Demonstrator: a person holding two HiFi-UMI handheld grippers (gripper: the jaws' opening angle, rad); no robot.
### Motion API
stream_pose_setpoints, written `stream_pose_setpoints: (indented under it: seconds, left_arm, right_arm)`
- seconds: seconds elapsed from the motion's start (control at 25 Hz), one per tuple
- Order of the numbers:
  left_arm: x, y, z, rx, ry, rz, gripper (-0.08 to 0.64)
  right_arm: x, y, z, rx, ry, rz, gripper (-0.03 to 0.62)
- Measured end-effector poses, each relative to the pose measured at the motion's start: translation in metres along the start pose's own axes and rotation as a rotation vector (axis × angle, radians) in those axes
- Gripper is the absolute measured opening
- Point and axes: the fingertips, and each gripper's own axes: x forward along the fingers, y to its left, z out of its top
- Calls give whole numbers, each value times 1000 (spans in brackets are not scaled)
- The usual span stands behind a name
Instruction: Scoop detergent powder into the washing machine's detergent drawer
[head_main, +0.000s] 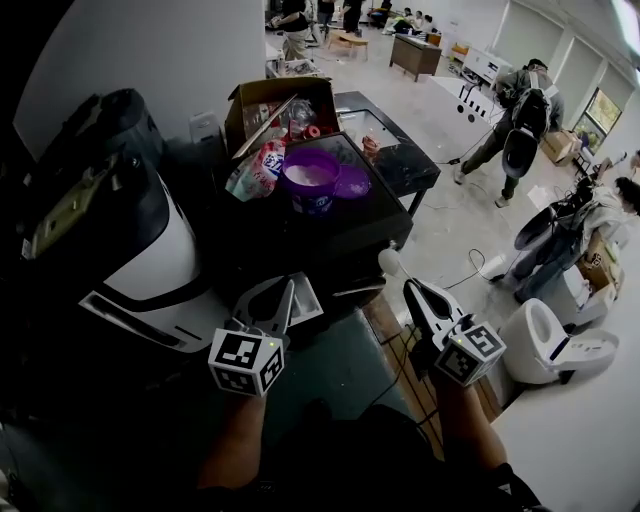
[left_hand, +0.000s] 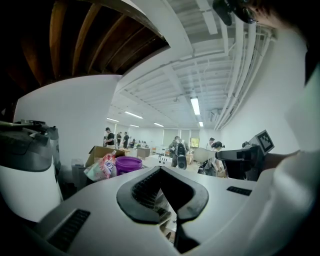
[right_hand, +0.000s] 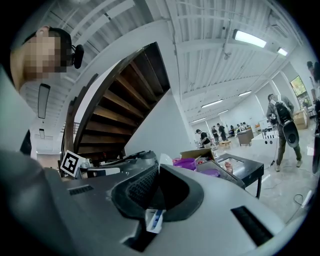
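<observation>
Two grippers low | head view: left gripper (head_main: 289, 292) beside white washing machine (head_main: 150, 265); right gripper (head_main: 411, 289) clamps white plastic scoop (head_main: 390, 262); round purple powder tub (head_main: 310, 175) well apart on black glass table (head_main: 370, 215) | left gripper view: jaws meet, nothing between | right gripper view: scoop handle pinched | likely fetching powder: next, clear table edge; open floor rightward.

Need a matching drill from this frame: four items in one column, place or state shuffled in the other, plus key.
1. purple tub
2. purple lid
3. cardboard box
4. white scoop

A. held in the right tool
B. open, white powder inside
C. behind the tub, flaps open
D. flat on the black table, beside the tub

Pairs: 1-B, 2-D, 3-C, 4-A
</observation>
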Motion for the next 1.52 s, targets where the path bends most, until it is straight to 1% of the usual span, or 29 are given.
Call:
stream_pose_setpoints:
  seconds: [0.2,0.4,0.6,0.8,0.96,1.16,1.36,1.52]
  left_arm:
    - [-5,6,-3,9,7,13,6]
    - [-1,3,-6,20,32,3,6]
    - [9,5,-8,16,47,13,6]
    - [27,11,-10,22,61,39,6]
    - [51,14,-10,15,73,68,6]
    - [96,17,-7,5,90,107,6]
    - [152,7,7,13,100,123,6]
    - [188,-1,19,23,101,152,6]
  right_arm:
    - [3,3,1,0,-17,11,20]
    - [5,-2,-2,25,-21,8,20]
    - [12,-13,-7,46,-20,18,20]
    - [28,-32,-10,68,-15,44,20]
    - [46,-56,-9,78,-2,71,20]
    - [71,-98,-5,101,12,118,20]
    - [92,-150,13,113,16,157,20]
    - [107,-185,25,122,22,195,20]
